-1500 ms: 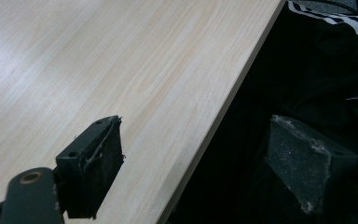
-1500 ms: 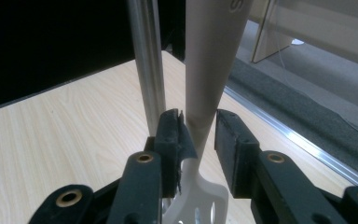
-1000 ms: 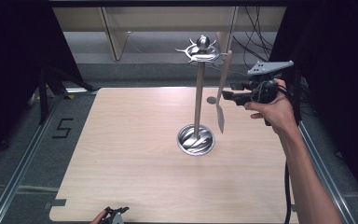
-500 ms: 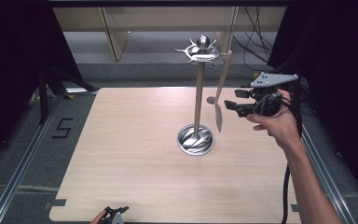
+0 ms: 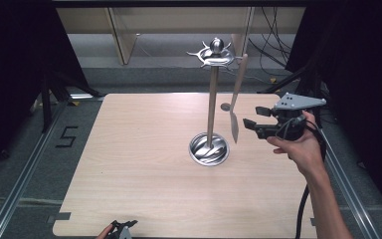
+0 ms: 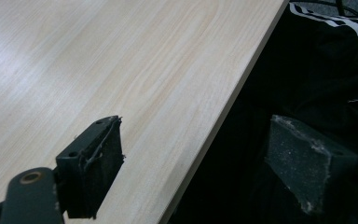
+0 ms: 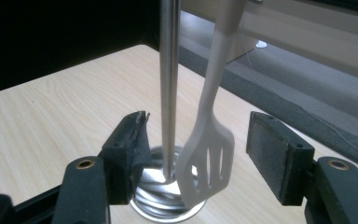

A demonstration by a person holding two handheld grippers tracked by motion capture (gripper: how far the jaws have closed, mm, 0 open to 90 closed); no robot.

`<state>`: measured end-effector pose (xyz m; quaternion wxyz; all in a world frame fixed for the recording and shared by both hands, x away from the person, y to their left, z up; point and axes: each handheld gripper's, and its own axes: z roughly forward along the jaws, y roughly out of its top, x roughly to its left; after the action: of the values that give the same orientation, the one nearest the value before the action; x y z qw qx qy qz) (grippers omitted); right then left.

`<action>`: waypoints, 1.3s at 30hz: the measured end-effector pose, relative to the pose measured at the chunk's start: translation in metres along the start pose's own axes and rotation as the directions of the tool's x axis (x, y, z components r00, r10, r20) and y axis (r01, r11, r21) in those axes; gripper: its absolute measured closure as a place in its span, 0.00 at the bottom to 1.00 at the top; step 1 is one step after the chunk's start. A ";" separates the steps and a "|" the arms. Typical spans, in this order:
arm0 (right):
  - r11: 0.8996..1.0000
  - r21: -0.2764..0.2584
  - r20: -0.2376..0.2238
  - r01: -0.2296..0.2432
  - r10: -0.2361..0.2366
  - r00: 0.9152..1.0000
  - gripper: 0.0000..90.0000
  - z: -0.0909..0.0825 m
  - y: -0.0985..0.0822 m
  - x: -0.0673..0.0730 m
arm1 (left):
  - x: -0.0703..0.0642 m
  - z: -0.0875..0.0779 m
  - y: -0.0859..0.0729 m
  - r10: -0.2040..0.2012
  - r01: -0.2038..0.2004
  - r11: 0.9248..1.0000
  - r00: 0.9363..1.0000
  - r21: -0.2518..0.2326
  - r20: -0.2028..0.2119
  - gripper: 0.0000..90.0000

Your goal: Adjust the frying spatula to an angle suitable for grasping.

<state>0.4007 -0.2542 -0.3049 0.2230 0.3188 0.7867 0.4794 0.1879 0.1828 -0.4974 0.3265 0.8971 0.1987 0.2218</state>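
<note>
At the near edge of the table (image 5: 129, 189) the left claw (image 5: 122, 230) just pokes in from the bottom of the high view; its own view adds that its jaws stand wide apart with nothing between them, one over the wood, one past the edge over dark cloth. Farther in, on the right, the right claw (image 5: 252, 118) is held level, aimed at the white slotted spatula (image 5: 235, 127), close beside its blade but apart from it. The right gripper view brings out the slots and shows the blade framed between the jaws, which have just been opening. The spatula hangs from the top of the metal stand (image 5: 211, 107)
</note>
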 end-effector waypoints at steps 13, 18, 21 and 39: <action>1.000 -0.008 0.003 -0.027 0.027 1.000 0.42 -0.004 -0.028 0.007 | 0.001 0.000 0.000 0.004 -0.004 1.000 1.000 0.005 -0.003 0.20; 1.000 -0.003 0.004 -0.016 0.016 1.000 0.42 -0.004 -0.033 0.012 | 0.000 0.000 0.000 -0.013 0.013 1.000 1.000 -0.005 0.005 0.20; 1.000 -0.008 -0.005 -0.022 0.022 1.000 0.41 -0.002 -0.043 0.016 | 0.001 0.000 0.000 -0.011 0.011 1.000 1.000 -0.003 0.001 0.20; 0.998 0.051 -0.022 -0.045 0.046 0.999 0.39 0.009 -0.074 0.029 | 0.000 0.000 0.001 -0.022 0.022 0.999 1.000 -0.023 0.005 0.20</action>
<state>0.3654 -0.2531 -0.3763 0.1945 0.3367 0.7936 0.4681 0.1875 0.1823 -0.4968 0.3395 0.8916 0.2053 0.2184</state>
